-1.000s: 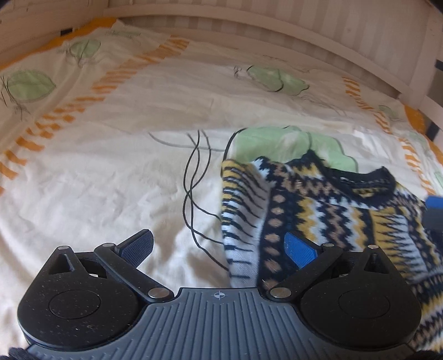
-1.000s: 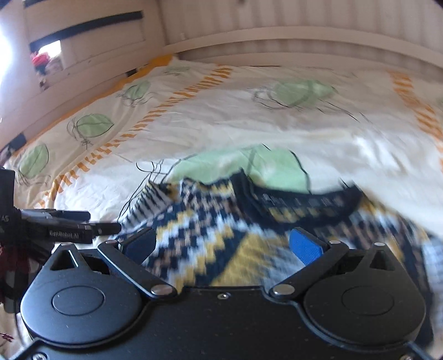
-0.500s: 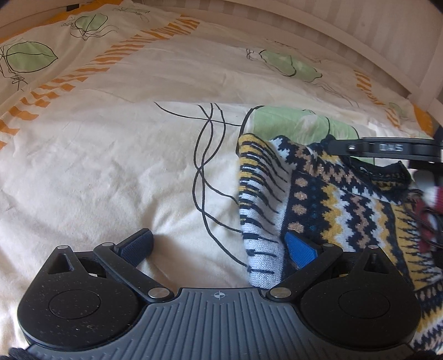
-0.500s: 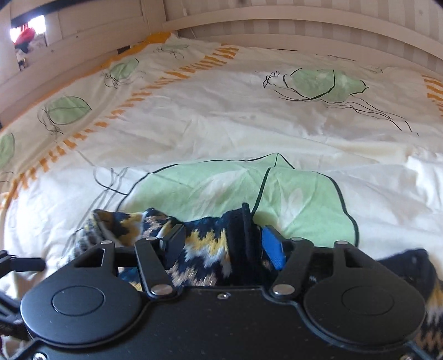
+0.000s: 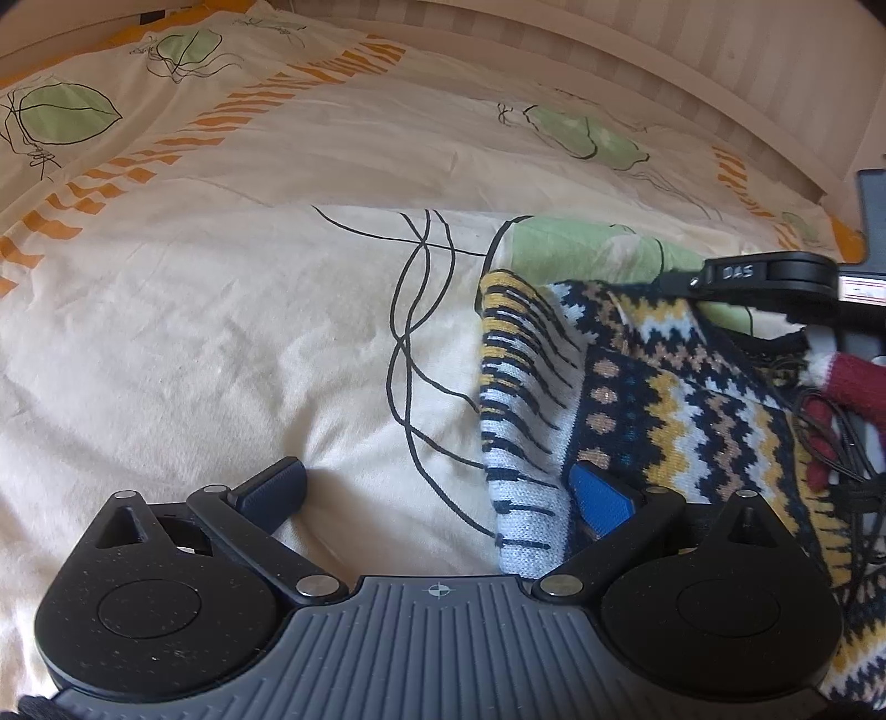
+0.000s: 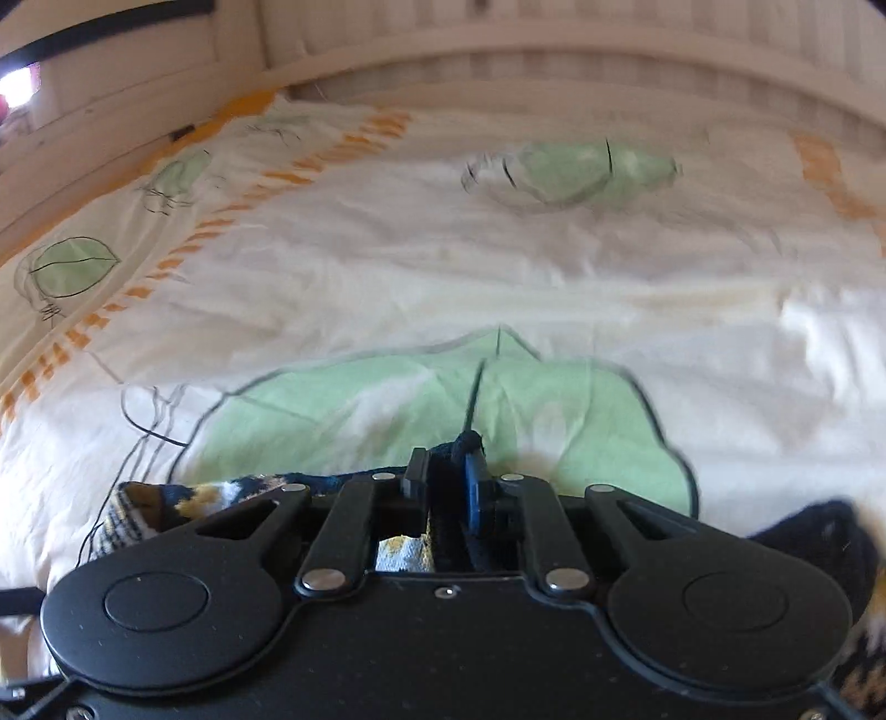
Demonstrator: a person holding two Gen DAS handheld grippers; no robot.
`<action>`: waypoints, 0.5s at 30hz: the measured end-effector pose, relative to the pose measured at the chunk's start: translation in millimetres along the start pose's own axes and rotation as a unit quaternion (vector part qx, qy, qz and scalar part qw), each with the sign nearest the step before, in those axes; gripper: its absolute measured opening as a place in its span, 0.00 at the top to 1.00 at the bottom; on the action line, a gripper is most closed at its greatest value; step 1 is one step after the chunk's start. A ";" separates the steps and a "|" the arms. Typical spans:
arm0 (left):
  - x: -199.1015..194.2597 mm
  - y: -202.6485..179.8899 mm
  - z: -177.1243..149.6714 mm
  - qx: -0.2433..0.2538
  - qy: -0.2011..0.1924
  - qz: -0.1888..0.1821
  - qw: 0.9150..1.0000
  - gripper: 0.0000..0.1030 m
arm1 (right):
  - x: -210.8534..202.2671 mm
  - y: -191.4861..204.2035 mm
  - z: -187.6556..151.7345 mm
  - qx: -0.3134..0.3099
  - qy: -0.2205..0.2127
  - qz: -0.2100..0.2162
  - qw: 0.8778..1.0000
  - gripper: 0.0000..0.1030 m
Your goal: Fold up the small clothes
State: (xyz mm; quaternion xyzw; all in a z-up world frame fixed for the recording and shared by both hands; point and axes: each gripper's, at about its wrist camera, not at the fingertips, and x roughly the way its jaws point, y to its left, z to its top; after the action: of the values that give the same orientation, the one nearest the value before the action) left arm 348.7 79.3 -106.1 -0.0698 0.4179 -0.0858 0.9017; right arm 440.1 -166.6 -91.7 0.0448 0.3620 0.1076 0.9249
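A small knitted sweater [image 5: 653,399] with navy, yellow, white and tan zigzag bands lies on the bed sheet, its sleeve folded along the left edge. My left gripper [image 5: 437,487] is open; its right blue pad [image 5: 601,498] rests on the sweater's lower left part and its left pad lies on bare sheet. My right gripper [image 6: 446,476] is shut on the sweater's dark navy collar edge [image 6: 468,443]; it also shows in the left wrist view [image 5: 764,277] at the sweater's far edge.
The cream bed sheet [image 5: 221,343] with green leaf prints and orange dashes spreads to the left and far side. A white slatted bed frame [image 5: 664,50] bounds the far edge. A hand in a red and white glove [image 5: 853,382] with black cables is at the right.
My right gripper has closed on the sweater's collar edge. My left gripper has moved slightly forward and stays open over the sweater's left side.
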 end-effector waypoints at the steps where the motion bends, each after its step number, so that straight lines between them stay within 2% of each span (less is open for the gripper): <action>1: 0.1 -0.1 0.1 0.001 0.000 0.000 1.000 0.00 | 2.6 0.7 -0.6 -0.002 0.003 0.002 1.000 0.74; 2: 0.2 -0.2 0.6 0.001 0.001 0.000 1.000 0.00 | 2.5 1.0 -0.5 -0.003 0.001 0.004 1.000 0.73; 3: 0.1 -0.2 0.6 0.001 0.001 0.000 1.000 0.00 | 0.4 0.7 0.0 -0.001 -0.004 0.008 1.000 0.68; 4: 0.1 -0.1 0.8 0.001 0.001 0.000 1.000 0.00 | -3.7 -1.3 0.9 0.006 -0.010 0.020 1.000 0.50; 5: 0.1 -0.3 0.8 0.002 0.001 0.001 1.000 0.00 | -8.0 -4.3 1.0 0.014 -0.016 0.029 0.999 0.41; 6: 0.0 -0.4 1.0 0.003 0.001 0.001 1.000 0.00 | -15.6 -6.8 1.9 0.019 -0.025 0.033 0.999 0.22; 7: -0.4 -0.6 1.6 0.004 0.002 0.001 1.000 0.00 | -25.5 -9.2 2.8 0.022 -0.036 0.037 0.998 0.17; 9: -1.4 -0.3 3.1 0.003 0.002 0.000 1.000 0.00 | -46.4 -11.0 4.9 0.022 -0.052 0.038 0.998 0.17; 12: -4.7 -1.8 4.2 0.007 0.001 0.005 1.000 0.00 | -87.5 -21.9 0.1 0.034 -0.069 0.047 0.996 0.02; 15: -15.1 -5.9 6.1 0.013 -0.013 0.015 1.000 0.00 | -134.6 -34.8 -15.0 0.044 -0.076 0.040 0.995 0.00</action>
State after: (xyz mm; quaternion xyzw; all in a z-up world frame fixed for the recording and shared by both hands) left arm 343.2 77.1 -89.9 -0.0527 0.4059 -0.0769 0.9092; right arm 339.5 -231.6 -19.5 0.1084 0.2927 0.1247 0.9418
